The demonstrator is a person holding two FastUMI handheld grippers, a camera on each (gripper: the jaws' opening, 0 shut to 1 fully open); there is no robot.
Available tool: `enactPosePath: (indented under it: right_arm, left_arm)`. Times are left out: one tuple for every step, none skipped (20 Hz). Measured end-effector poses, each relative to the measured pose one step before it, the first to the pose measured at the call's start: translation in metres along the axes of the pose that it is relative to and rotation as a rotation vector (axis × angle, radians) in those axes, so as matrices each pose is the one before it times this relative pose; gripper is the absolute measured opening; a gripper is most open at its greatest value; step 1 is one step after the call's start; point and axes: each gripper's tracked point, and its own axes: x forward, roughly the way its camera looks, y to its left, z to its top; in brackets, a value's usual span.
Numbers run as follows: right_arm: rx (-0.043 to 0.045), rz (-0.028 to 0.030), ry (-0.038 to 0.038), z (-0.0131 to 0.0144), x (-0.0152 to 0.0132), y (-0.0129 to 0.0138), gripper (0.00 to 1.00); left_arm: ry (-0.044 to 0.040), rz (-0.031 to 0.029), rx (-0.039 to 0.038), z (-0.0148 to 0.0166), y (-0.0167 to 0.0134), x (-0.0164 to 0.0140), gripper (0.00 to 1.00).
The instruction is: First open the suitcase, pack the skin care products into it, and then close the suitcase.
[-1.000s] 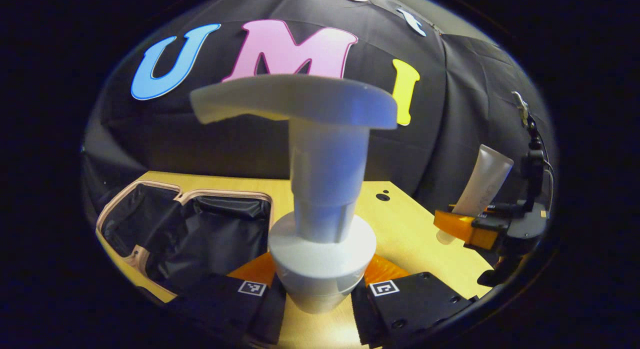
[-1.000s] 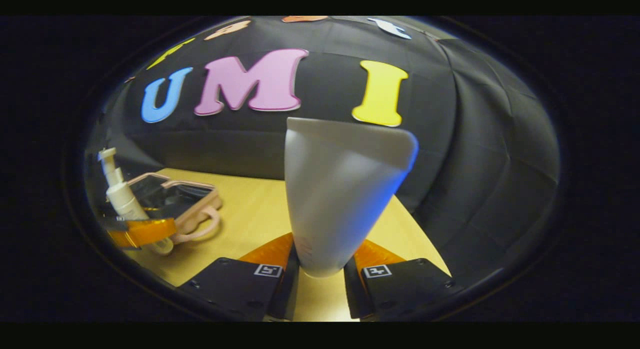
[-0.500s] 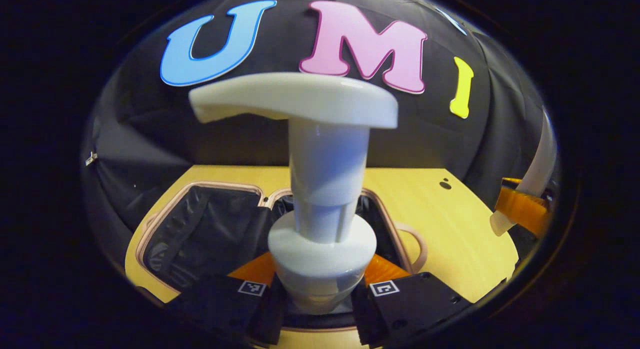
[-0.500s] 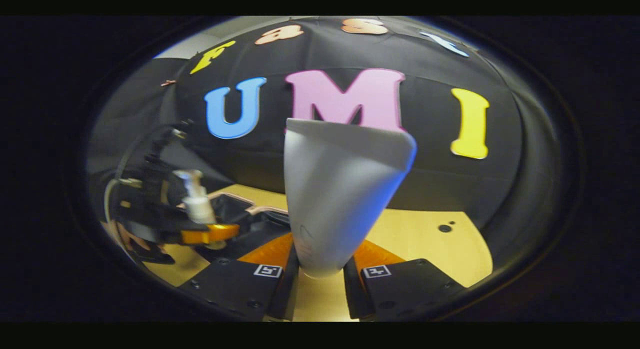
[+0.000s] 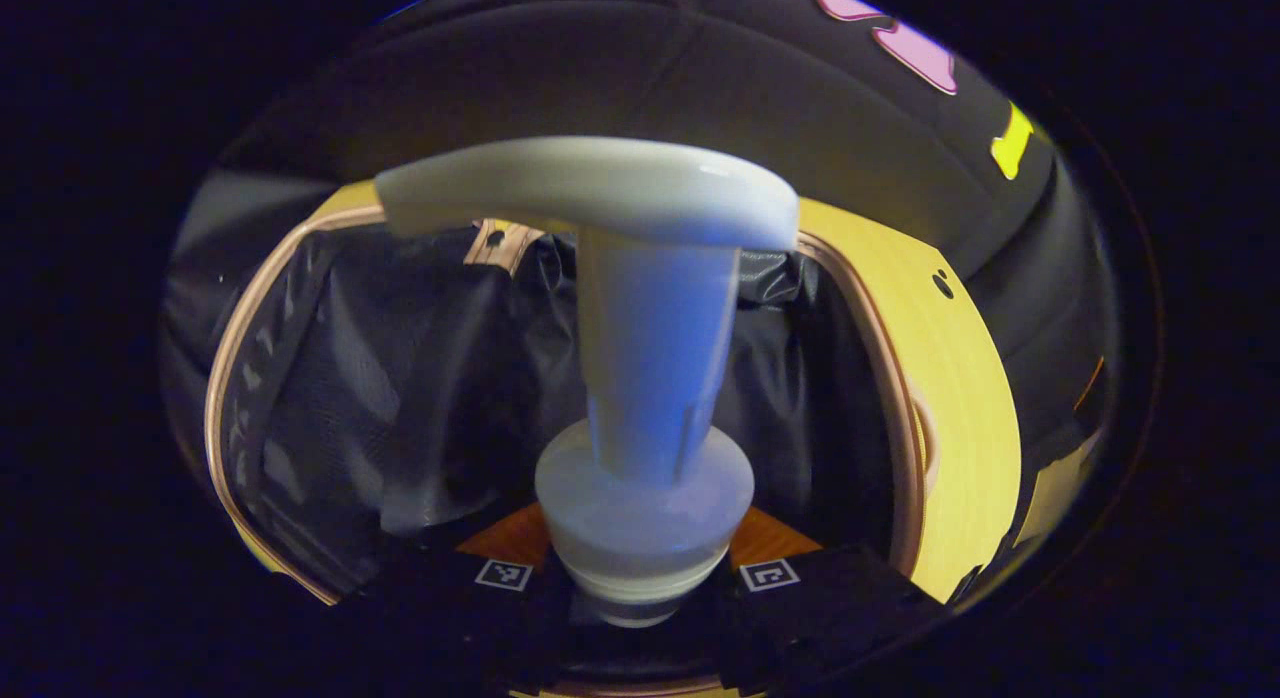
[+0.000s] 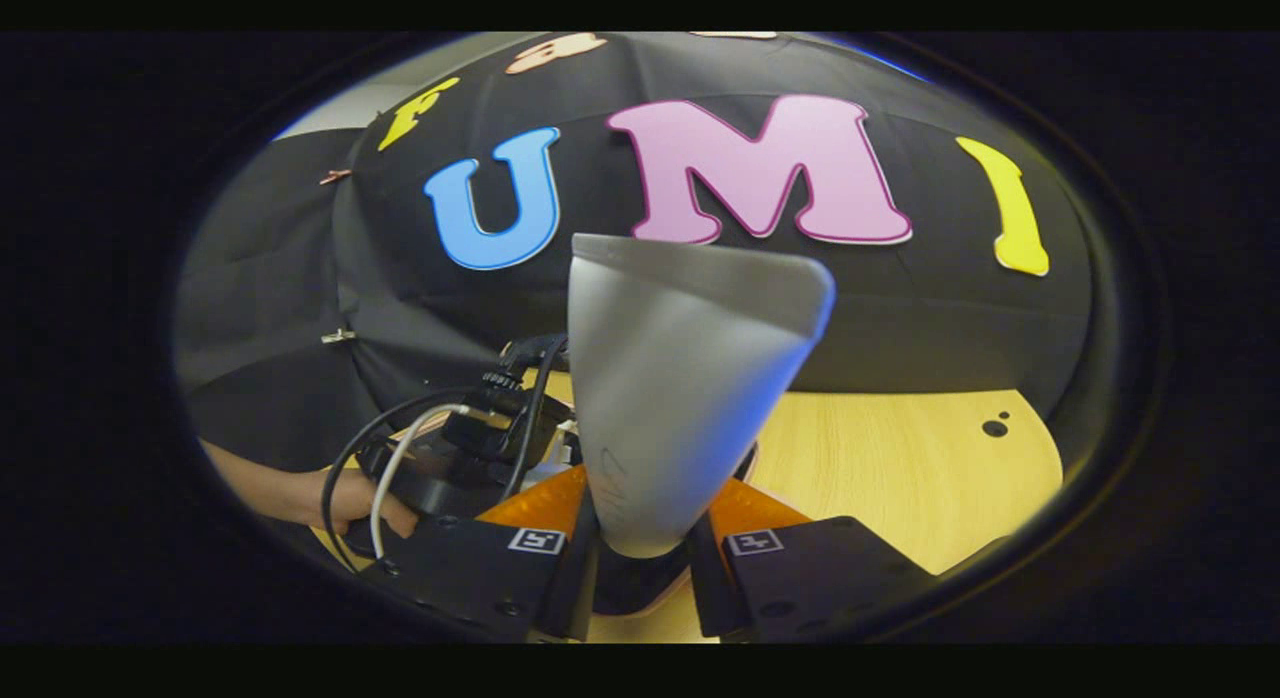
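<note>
My left gripper (image 5: 640,578) is shut on a white pump bottle (image 5: 645,378), whose pump head stands up close to the lens. Below and behind it the open suitcase (image 5: 900,398) lies flat, with a pink rim and black lining (image 5: 400,378). My right gripper (image 6: 642,543) is shut on a grey squeeze tube (image 6: 680,378), held upright with its flat end on top. In the right gripper view the left gripper's body with cables (image 6: 460,448) and the hand (image 6: 330,498) holding it sit just left of the tube, low over the suitcase.
The light wooden table (image 6: 900,478) stretches to the right of the tube, with two small dark holes (image 6: 995,426) near its far edge. In the left gripper view a strip of table (image 5: 960,378) runs along the suitcase's right side.
The left gripper has tipped down and moved over the open suitcase with the pump bottle. The right gripper has swung left with the tube, close behind the left gripper.
</note>
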Motion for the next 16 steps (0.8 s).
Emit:
enactPosePath:
  right_arm:
    - [0.00984, -0.00971, 0.01133, -0.00365, -0.00265, -0.00539, 0.43]
    - [0.00598, -0.00914, 0.00711, -0.00352, -0.00183, -0.00637, 0.43]
    - [0.00577, -0.00612, 0.01135, -0.00586, -0.00160, -0.00406, 0.43]
    - [0.00699, -0.00293, 0.01629, -0.00619, -0.00059, -0.00385, 0.43]
    - [0.00591, -0.00308, 0.01815, -0.00552, 0.00072, -0.00191, 0.43]
    - [0.01297, -0.00822, 0.00594, -0.00272, 0.00069, -0.00109, 0.43]
    - [0.01056, -0.00278, 0.00259, 0.00002, 0.00291, 0.00137, 0.43]
    - [0.00529, 0.00401, 0.00091, 0.00005, 0.00383, 0.00442, 0.43]
    - [-0.00402, 0.00755, 0.00719, -0.00053, 0.00286, 0.00602, 0.43]
    - [-0.01027, 0.00749, 0.01440, -0.00308, 0.00307, 0.00517, 0.43]
    - [-0.00264, 0.00260, 0.01259, -0.00315, 0.00216, 0.00369, 0.43]
    - [0.00564, -0.00218, 0.00932, -0.00220, 0.00250, 0.00154, 0.43]
    - [0.00691, -0.00247, 0.00599, -0.00241, 0.00129, 0.00217, 0.43]
    - [0.00083, -0.00999, 0.00436, 0.00049, 0.00269, -0.00432, 0.43]
    - [-0.01048, -0.01168, -0.00676, 0.00115, -0.00019, 0.00040, 0.43]
    - [-0.01207, -0.01159, -0.00358, 0.00148, 0.00164, 0.00023, 0.39]
  left_arm:
    - [0.01976, -0.00287, -0.01351, 0.00296, -0.00092, 0.00392, 0.60]
    - [0.01414, 0.00179, 0.00371, 0.00199, 0.00042, 0.00383, 0.60]
    - [0.01612, 0.00791, 0.02096, 0.00340, -0.00070, 0.00277, 0.60]
    - [0.04099, 0.01320, 0.01876, -0.00200, 0.00070, -0.00025, 0.61]
    - [0.01810, 0.01620, 0.01813, 0.00000, -0.00031, -0.00067, 0.63]
    - [0.01736, 0.01499, 0.01814, -0.00107, -0.00082, 0.00226, 0.61]
    - [0.00446, 0.00699, 0.01081, -0.00037, -0.00131, -0.00139, 0.61]
    - [-0.00716, -0.00100, -0.00311, -0.00258, 0.00031, -0.00316, 0.63]
    - [-0.01369, -0.00549, -0.02582, -0.00172, 0.00037, -0.00374, 0.63]
    - [-0.02041, -0.00809, -0.03566, -0.00229, 0.00284, -0.00586, 0.63]
    - [-0.03517, -0.00946, -0.03530, 0.00268, 0.00403, -0.00720, 0.63]
    - [-0.05243, -0.02143, -0.01418, 0.00761, 0.00193, -0.00567, 0.64]
    - [-0.02782, -0.00811, 0.01599, 0.00907, 0.00485, -0.00242, 0.63]
    - [0.01025, -0.01941, 0.02671, -0.00138, 0.00207, -0.00028, 0.65]
    - [0.02141, 0.00637, 0.02241, -0.00221, 0.00082, -0.00393, 0.67]
    - [-0.00986, 0.00618, 0.01484, 0.00472, -0.00177, -0.00713, 0.69]
